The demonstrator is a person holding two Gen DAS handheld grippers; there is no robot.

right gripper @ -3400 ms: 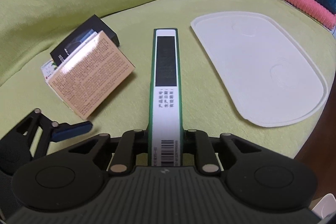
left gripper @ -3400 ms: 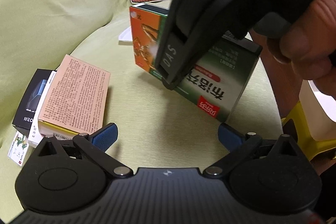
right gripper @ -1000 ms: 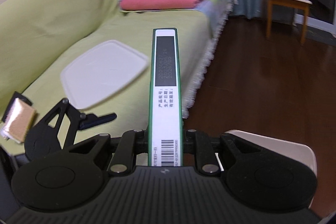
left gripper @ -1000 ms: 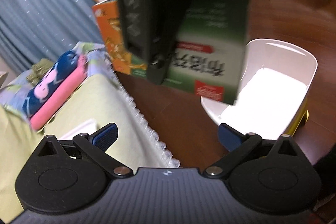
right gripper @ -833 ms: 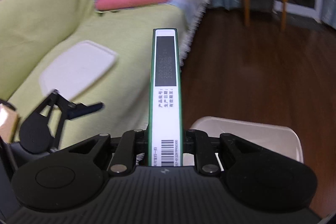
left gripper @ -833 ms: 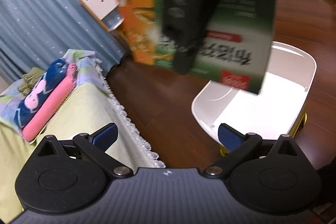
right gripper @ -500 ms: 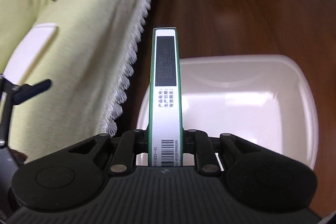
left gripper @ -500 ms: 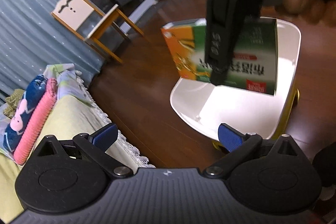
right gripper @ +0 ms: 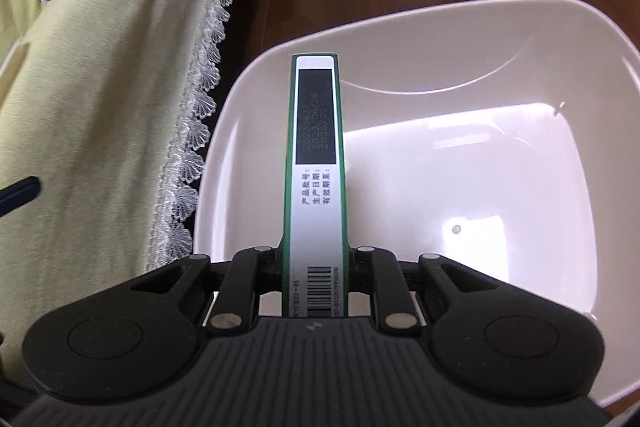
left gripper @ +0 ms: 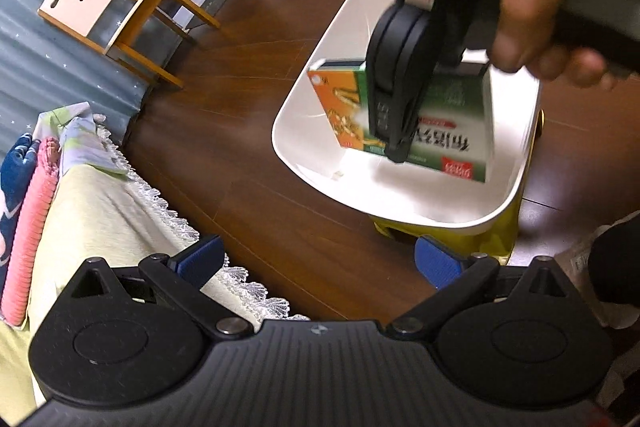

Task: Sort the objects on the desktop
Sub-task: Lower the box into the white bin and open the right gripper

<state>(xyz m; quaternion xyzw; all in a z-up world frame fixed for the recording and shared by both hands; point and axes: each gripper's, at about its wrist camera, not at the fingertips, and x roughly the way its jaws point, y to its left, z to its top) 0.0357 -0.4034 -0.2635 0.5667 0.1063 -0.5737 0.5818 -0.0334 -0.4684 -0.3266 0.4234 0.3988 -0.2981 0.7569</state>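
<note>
Green-and-orange box (left gripper: 448, 131) – white bin (left gripper: 320, 99), blue-tipped claw (left gripper: 320, 261), lace-edged yellow-green cover (right gripper: 100, 87)

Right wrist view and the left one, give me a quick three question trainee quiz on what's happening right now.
1. True or false: the right tool is shut on the green medicine box.
2. Multiple choice: the box hangs over A) the white plastic bin, B) the wooden chair, C) the pink towel.
3. Fill in: the left tool is ____ and holds nothing.

Key: 1 true; 2 A; 3 open.
</note>
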